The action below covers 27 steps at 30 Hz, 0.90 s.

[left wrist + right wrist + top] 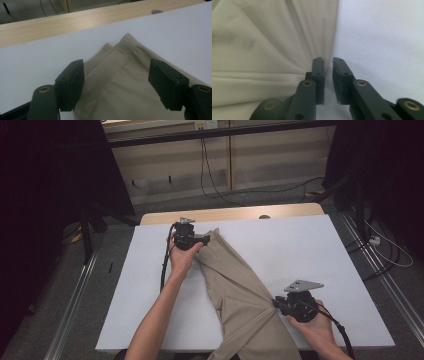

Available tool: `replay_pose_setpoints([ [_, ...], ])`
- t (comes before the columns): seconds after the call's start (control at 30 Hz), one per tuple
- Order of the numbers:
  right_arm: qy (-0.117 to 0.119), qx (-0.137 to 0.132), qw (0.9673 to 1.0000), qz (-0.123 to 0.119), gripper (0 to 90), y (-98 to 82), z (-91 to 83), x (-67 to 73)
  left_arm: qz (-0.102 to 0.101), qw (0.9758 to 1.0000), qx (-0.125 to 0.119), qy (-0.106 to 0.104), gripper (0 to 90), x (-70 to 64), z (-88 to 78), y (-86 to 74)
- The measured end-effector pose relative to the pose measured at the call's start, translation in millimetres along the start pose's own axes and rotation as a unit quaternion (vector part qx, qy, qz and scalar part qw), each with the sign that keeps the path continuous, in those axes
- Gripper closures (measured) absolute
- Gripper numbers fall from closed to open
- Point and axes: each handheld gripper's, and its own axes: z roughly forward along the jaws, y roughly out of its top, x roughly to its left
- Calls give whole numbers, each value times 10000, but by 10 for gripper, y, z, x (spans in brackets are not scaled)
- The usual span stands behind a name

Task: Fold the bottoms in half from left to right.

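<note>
On the white table [310, 250], beige trousers [235, 290] lie diagonally.

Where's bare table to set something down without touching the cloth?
Free: the white tabletop right of the beige fabric garment, up to the far wooden edge strip; also the near-left corner, left of the forearm. Crowded: the diagonal band from the left gripper to the right gripper.

Dim, soft lighting; dark surroundings
</note>
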Motion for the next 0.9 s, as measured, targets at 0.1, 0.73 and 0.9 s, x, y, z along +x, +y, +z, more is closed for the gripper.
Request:
replay_pose_setpoints([
  [0.1,1,-212,9998,-50,759,46,-36,24,-53,9999,1,99,375,97,-19,-43],
  [0.73,1103,-92,9901,-858,735,241,241,636,-356,9983,401,232,772,579,169,-74],
  [0.9,1454,-143,9833,-1085,739,285,270,801,-513,9970,525,262,744,640,276,-120],
])
